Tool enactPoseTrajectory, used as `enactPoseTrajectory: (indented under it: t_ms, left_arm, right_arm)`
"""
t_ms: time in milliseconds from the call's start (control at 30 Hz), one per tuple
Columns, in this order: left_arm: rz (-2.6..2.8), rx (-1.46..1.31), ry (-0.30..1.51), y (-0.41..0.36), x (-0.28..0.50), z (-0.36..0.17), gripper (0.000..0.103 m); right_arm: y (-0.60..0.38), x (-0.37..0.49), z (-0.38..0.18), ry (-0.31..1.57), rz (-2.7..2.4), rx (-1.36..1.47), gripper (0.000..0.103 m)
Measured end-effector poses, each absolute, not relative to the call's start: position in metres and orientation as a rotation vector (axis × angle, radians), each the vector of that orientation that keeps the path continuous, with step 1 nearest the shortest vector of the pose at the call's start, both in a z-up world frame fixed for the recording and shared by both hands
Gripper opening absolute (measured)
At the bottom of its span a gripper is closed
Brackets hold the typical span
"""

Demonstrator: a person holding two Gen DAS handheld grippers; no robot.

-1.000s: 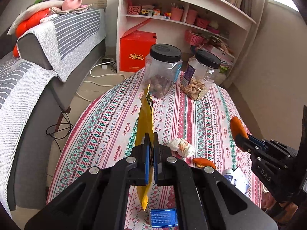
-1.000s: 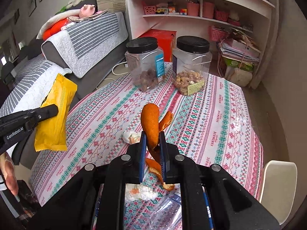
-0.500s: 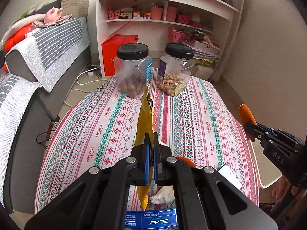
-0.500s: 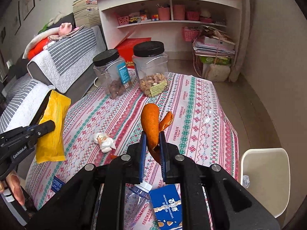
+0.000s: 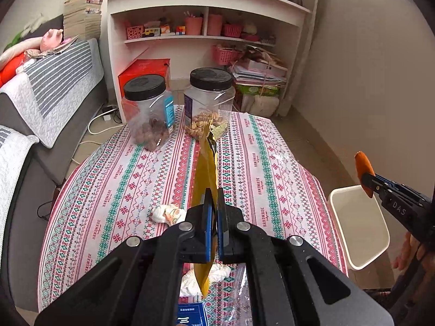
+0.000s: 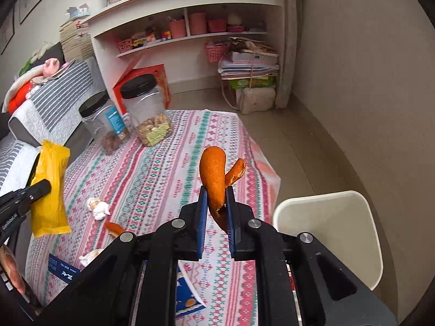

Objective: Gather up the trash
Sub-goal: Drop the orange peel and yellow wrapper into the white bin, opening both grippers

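— What's in my left gripper [image 5: 213, 198]?

— Its jaws are pressed together on a yellow snack wrapper [image 5: 207, 168], which stands on edge between the blue pads, above the table [image 5: 274, 168]. In my right wrist view the same wrapper [image 6: 51, 187] hangs flat-faced off the table's left edge, in front of the grey sofa.

— And on the cloth?

— At the far edge stand two clear jars with black lids: the left jar [image 5: 148, 111] has dark brown pieces in it, the right jar [image 5: 209, 103] paler nuts. Nearer me, left of centre, lies a crumpled tissue [image 5: 167, 213] with orange scraps in it. At the near edge I see another white wad [image 5: 206, 277] partly behind my left fingers, a blue packet [image 5: 190, 313], and a loose bit of orange peel [image 6: 114, 228] close to the near-left corner.

— My right gripper [image 6: 216, 201]?

— Its jaws pinch a curled strip of orange peel [image 6: 214, 174], upright, with a second lobe curling out to the right. It is held past the table's right edge.

— Where is the bin?

— The white bin [image 5: 359, 225] sits on the floor just beside the table's right edge, its mouth open. From the left wrist view my right gripper [image 5: 365, 180] holds the peel over the bin's far rim.
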State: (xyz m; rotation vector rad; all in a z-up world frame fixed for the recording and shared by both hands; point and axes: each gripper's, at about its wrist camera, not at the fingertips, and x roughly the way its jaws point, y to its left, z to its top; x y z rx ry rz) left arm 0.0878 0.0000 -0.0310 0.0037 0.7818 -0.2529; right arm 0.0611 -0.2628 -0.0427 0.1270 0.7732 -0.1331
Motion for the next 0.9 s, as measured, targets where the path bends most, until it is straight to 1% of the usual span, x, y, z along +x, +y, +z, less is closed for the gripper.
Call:
enactPoseTrajectory:
  t_ms: [367, 467, 533, 567, 600, 633, 700, 800, 833, 900]
  left_arm:
    - [-0.333, 0.008, 0.774, -0.047, 0.08, -0.022, 0.003]
    - [-0.372, 0.025, 0.768, -0.07, 0.075, -0.019, 0.003]
    - [-0.404, 0.042, 0.766, -0.089, 0.07, -0.018, 0.003]
    - [-0.421, 0.05, 0.768, -0.099, 0.068, -0.018, 0.003]
    - [-0.439, 0.058, 0.771, -0.109, 0.066, -0.019, 0.003]
    - [-0.455, 0.066, 0.777, -0.12, 0.064, -0.021, 0.003]
    - [-0.481, 0.08, 0.791, -0.139, 0.062, -0.025, 0.003]
    - [-0.528, 0.074, 0.823, -0.17, 0.062, -0.029, 0.003]
    - [-0.545, 0.073, 0.832, -0.181, 0.061, -0.031, 0.003]
    - [-0.581, 0.077, 0.845, -0.205, 0.059, -0.032, 0.003]
  right_arm:
    - [-0.353, 0.029, -0.052, 0.832, -0.359, 0.246, 0.013]
    - [-0.372, 0.016, -0.05, 0.828, -0.413, 0.271, 0.016]
    - [-0.385, 0.006, -0.047, 0.815, -0.448, 0.294, 0.024]
    - [-0.392, 0.001, -0.045, 0.804, -0.467, 0.307, 0.035]
    - [-0.398, -0.004, -0.042, 0.793, -0.488, 0.314, 0.043]
    - [-0.402, -0.009, -0.039, 0.783, -0.507, 0.319, 0.046]
    - [-0.412, -0.018, -0.034, 0.757, -0.538, 0.337, 0.06]
    - [-0.427, -0.033, -0.025, 0.71, -0.583, 0.371, 0.074]
    - [-0.432, -0.038, -0.022, 0.695, -0.595, 0.386, 0.075]
    - [-0.442, -0.046, -0.017, 0.664, -0.62, 0.415, 0.082]
